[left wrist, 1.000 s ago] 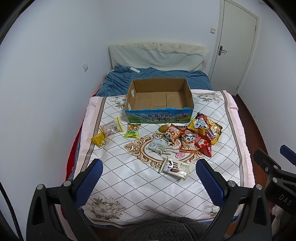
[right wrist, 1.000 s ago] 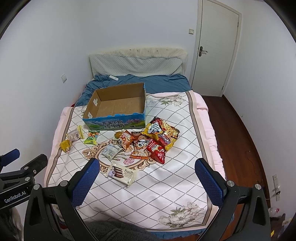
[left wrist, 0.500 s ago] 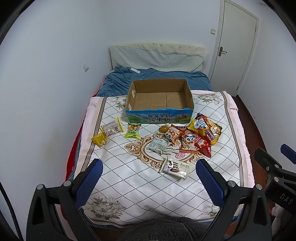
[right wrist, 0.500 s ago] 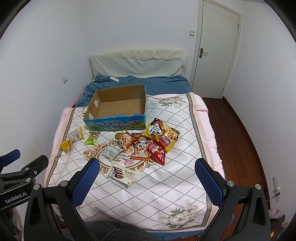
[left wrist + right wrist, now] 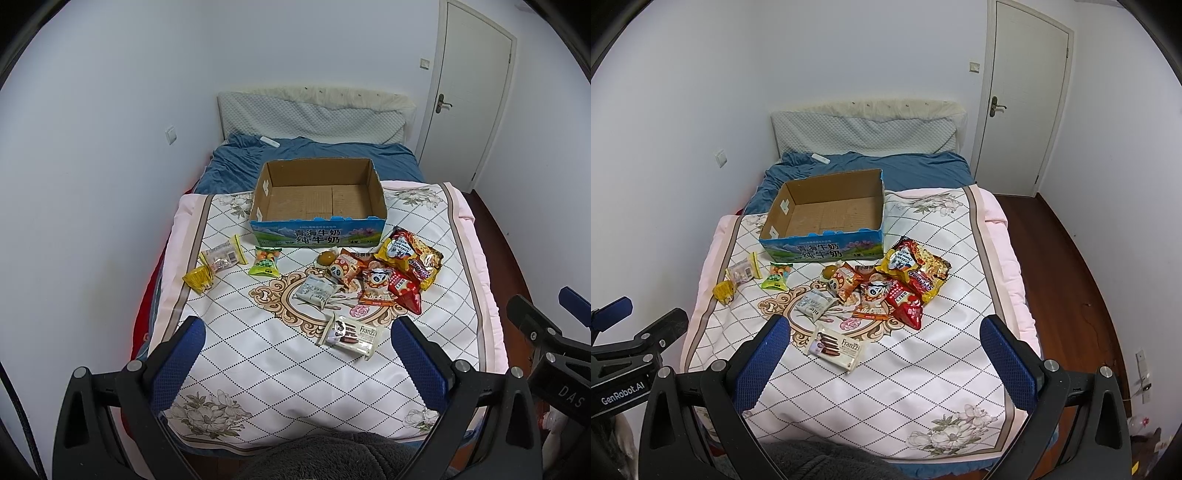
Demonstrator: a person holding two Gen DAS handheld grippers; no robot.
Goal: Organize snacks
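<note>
You've got both grippers held back at the foot of the bed [image 5: 221, 295], jaws wide, nothing in either — left gripper [image 5: 295, 354], right gripper [image 5: 882, 350]. Task isn't started: the box [image 5: 317, 236] sits open and bare inside at the far end of the quilt, and the snacks lie loose in front of it.

Start w/ the biggest: the yellow bag [image 5: 410, 254] at the right of the pile, just beside the box's near right corner — probably a job for the right gripper. It overlaps the red packs [image 5: 402, 291], so pinch an edge and lift straight up or you'll likely drag its neighbours. Next the wafer pack [image 5: 836, 347], nearest you, lying flat and apart from the rest. Then the mid packs, then the small ones at left: green pouch [image 5: 266, 262], clear packet [image 5: 221, 258], yellow sweet [image 5: 199, 278] — left gripper's side.

Quilt looks soft, so press in a bit to get under flat packs. Room: white walls, door [image 5: 1027, 99] at far right, wood floor [image 5: 1078, 280] on the right.
</note>
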